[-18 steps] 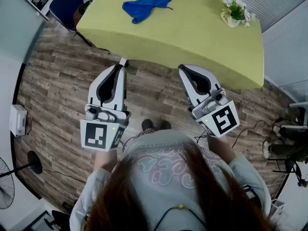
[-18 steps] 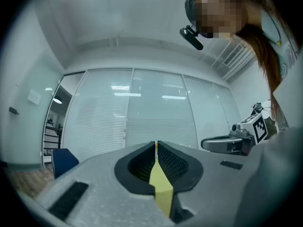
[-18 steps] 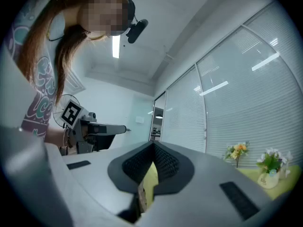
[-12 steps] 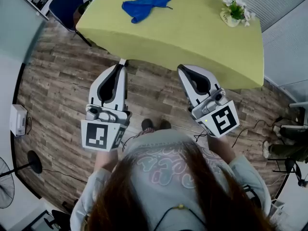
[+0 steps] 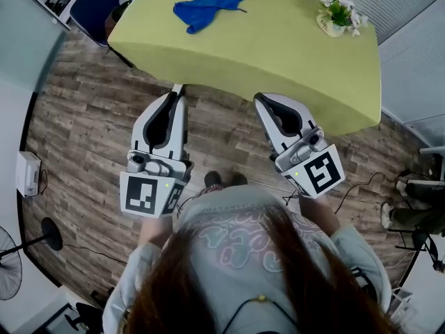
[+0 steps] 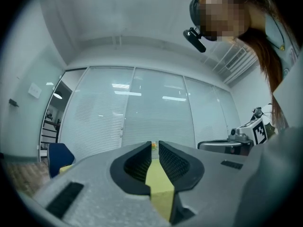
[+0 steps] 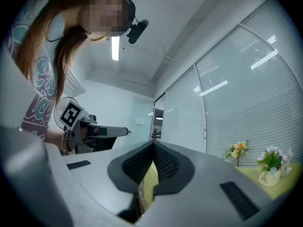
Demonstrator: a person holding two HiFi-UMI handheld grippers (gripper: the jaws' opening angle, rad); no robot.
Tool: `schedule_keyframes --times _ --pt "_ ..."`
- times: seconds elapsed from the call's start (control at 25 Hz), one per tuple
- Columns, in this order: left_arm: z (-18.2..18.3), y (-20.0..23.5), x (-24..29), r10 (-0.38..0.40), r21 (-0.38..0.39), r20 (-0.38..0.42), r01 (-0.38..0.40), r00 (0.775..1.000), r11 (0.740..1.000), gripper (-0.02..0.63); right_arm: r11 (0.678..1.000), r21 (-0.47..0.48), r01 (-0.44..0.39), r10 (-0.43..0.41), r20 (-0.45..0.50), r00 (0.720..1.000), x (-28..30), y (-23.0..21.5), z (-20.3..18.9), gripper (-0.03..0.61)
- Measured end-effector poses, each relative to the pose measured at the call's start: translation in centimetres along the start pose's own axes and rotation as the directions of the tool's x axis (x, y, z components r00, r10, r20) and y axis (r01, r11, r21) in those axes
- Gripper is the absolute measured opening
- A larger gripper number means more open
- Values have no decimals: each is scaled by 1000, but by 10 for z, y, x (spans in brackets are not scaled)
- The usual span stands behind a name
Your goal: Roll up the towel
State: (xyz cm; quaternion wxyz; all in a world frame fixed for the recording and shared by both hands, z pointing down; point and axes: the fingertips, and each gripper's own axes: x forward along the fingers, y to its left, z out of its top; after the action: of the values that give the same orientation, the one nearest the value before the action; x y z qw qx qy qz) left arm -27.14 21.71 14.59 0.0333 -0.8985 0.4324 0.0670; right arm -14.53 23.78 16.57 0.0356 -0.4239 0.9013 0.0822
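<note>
A crumpled blue towel point(image 5: 206, 10) lies on the far left part of the yellow-green table point(image 5: 278, 54). Both grippers hang over the wooden floor on the near side of the table, well short of the towel. My left gripper point(image 5: 179, 89) points at the table's near edge, jaws shut with nothing between them. My right gripper point(image 5: 259, 99) is level with it to the right, also shut and empty. In the left gripper view point(image 6: 155, 144) and the right gripper view point(image 7: 153, 143) the ribbed pads meet at the tips, the table surface beyond. The towel shows in neither gripper view.
A small vase of flowers point(image 5: 338, 14) stands at the table's far right corner, also the flowers point(image 7: 271, 162) in the right gripper view. A blue chair point(image 5: 97, 5) stands left of the table. A fan point(image 5: 10, 263) and a white box point(image 5: 26, 174) sit on the floor at left.
The table and towel sit slightly higher in the head view; both grippers keep nearly the same place, still shut.
</note>
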Motion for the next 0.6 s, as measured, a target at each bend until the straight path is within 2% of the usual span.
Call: schedule_keyframes --times 0.12,0.24,0.32,0.48,0.6 --pt "-1 -5 2 2 -14 10 -2 1000 1000 29 1000 19 15 -15 6 1000 -2 -6 -1 6" --pt "-2 -4 5 14 -24 19 -14 1000 1000 167 998 56 26 -26 12 1000 -4 -14 -3 146" --pt "-3 -2 4 33 -31 21 -32 999 999 208 996 74 39 -40 13 999 -7 -22 -6 172" --pt "-6 3 0 74 -41 29 -73 997 996 247 993 92 77 -79 19 997 -14 -35 -8 256" --pt "-11 1 -1 87 -45 27 -86 996 995 255 993 88 81 -82 15 996 -19 -38 -11 272"
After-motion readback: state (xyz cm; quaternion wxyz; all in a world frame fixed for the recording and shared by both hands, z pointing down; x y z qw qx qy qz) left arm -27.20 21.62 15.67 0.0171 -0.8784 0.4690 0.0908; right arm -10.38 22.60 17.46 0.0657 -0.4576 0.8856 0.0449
